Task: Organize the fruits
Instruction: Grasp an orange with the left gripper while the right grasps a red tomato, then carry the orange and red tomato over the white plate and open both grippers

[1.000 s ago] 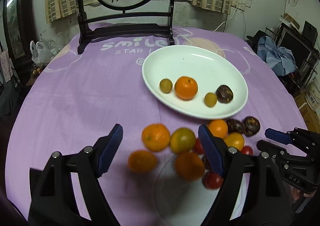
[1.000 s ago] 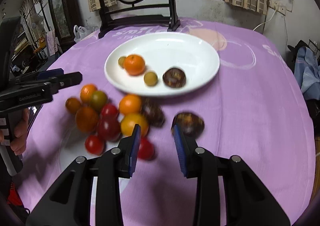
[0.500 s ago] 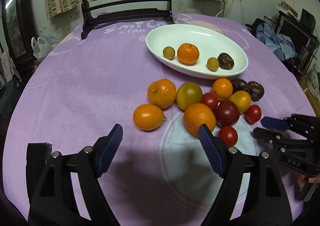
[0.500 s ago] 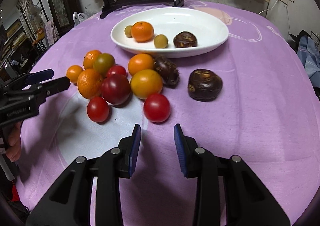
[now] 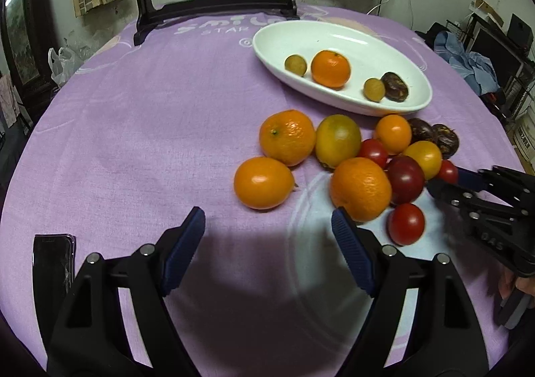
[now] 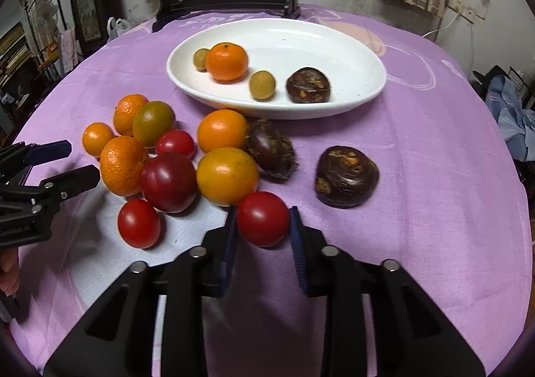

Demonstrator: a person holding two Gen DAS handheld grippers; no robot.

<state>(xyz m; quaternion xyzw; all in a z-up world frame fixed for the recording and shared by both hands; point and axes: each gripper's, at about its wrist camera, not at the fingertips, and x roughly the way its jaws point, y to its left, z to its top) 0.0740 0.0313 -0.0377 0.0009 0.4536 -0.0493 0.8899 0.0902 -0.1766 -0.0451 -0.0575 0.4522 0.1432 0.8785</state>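
A white oval plate (image 6: 354,42) (image 5: 334,39) on the purple cloth holds a mandarin (image 6: 226,61), two small yellow-green fruits and a dark brown fruit (image 6: 308,85). A heap of oranges, tomatoes and dark fruits lies in front of it. My right gripper (image 6: 263,226) has its blue pads on both sides of a red tomato (image 6: 262,222) at the near edge of the heap; the jaws still stand slightly apart from it. My left gripper (image 5: 267,226) is open and empty, just short of an orange fruit (image 5: 263,182) and a mandarin (image 5: 360,188).
A dark brown fruit (image 6: 346,176) lies apart at the right of the heap. A black phone (image 5: 51,263) lies on the cloth at the near left. A dark wooden screen stand (image 5: 214,9) stands at the table's far edge.
Both grippers have moved forward and down to the heap. The right gripper now brackets the red tomato that lay ahead of it. The left gripper has neared the orange fruits.
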